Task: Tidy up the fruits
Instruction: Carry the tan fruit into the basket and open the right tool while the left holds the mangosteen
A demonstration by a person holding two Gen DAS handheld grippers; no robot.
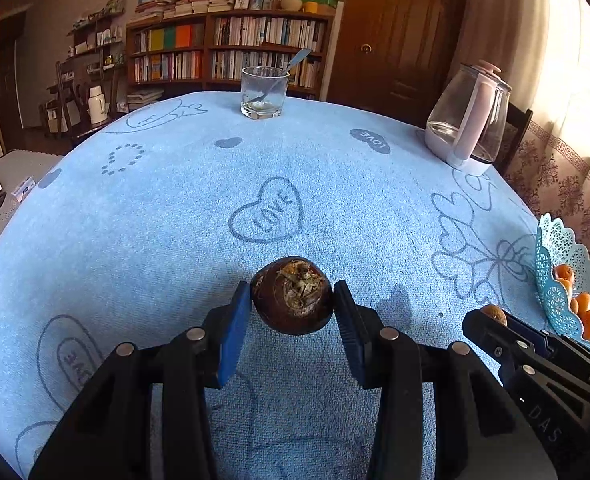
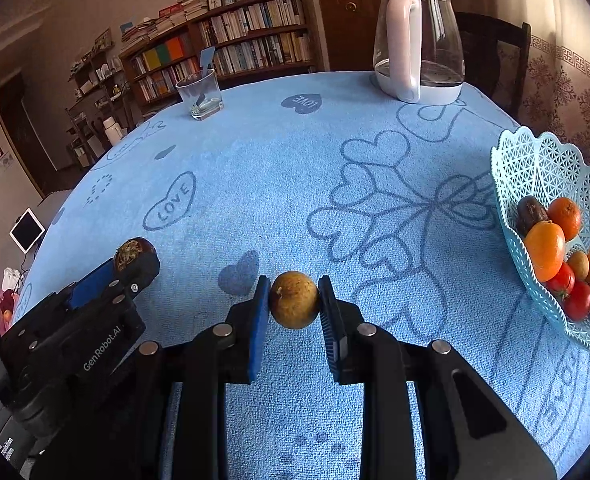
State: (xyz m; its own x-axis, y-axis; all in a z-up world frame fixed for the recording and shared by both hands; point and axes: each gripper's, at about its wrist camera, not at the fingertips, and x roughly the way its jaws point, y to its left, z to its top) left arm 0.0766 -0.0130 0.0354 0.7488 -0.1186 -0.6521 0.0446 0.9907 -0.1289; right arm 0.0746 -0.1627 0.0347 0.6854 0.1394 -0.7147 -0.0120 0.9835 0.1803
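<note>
My left gripper (image 1: 293,300) is shut on a dark brown round fruit (image 1: 293,295) with a dry stem scar, held above the blue tablecloth (image 1: 175,220). My right gripper (image 2: 294,300) is shut on a small yellow-brown round fruit (image 2: 294,300). In the right wrist view the left gripper (image 2: 135,260) is at the left with its dark fruit (image 2: 133,254). In the left wrist view the right gripper (image 1: 495,316) is at the right. A light blue lattice basket (image 2: 535,168) at the right holds oranges (image 2: 545,248), tomatoes (image 2: 577,300) and other fruit.
A glass tumbler (image 1: 263,94) with a spoon stands at the table's far edge. A clear jug with a pink handle (image 1: 469,120) stands at the far right. The basket (image 1: 551,252) shows at the right edge in the left wrist view. A bookshelf (image 1: 231,48) and door lie beyond.
</note>
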